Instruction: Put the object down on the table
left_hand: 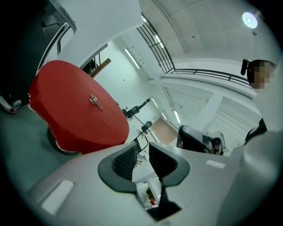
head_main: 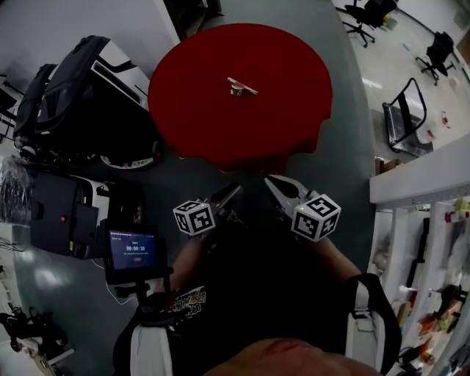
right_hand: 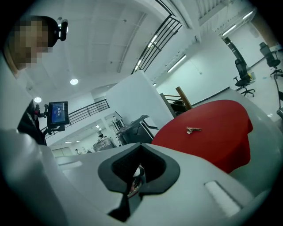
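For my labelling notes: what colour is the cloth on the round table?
Plain red. The cloth shows best in the head view.

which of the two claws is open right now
The left claw: its jaws stand apart with nothing between them, while the right claw has its jaws shut together.

This was a large open lab or office hall; swivel office chairs (head_main: 365, 16) stood on a pale floor; a white partition (right_hand: 132, 99) divided the space; strip lights (left_hand: 132, 58) and a railed gallery (left_hand: 203, 72) ran under a high ceiling; a screen (head_main: 133, 250) on a stand and cluttered white shelving (head_main: 418, 180) flanked a red-draped round table (head_main: 198, 81).
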`<move>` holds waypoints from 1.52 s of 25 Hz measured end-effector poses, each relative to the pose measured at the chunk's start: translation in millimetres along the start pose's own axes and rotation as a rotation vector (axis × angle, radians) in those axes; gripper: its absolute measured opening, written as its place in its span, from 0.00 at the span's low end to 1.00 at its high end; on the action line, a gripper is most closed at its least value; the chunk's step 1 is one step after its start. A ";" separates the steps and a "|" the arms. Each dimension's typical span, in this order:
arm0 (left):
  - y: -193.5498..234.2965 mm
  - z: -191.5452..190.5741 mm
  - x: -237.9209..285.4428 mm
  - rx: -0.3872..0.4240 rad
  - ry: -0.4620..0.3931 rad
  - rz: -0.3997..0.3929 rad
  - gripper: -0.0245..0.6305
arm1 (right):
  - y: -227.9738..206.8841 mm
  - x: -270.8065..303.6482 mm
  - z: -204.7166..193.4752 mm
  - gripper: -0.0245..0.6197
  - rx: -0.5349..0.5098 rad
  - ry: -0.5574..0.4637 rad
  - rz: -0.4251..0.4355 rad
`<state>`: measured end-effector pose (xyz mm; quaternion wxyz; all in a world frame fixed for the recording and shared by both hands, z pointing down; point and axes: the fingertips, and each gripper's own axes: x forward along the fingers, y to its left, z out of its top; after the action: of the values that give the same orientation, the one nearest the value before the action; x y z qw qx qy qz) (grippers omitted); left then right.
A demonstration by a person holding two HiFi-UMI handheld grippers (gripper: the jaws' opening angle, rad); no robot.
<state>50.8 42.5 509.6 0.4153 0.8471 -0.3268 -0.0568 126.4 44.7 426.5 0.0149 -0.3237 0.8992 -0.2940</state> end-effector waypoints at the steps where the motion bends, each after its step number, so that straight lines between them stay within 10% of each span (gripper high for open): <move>1: -3.2 -5.1 -3.4 0.001 -0.010 0.014 0.19 | 1.6 -5.9 -3.9 0.04 0.010 0.003 0.011; 38: -37.4 -58.7 -19.4 0.108 0.024 0.054 0.18 | 21.7 -48.7 -45.3 0.04 0.027 0.030 0.044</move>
<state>76.1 109.8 516.6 0.3742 0.8598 -0.3469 -0.0175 142.5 110.4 444.3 0.0124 -0.2994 0.9021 -0.3105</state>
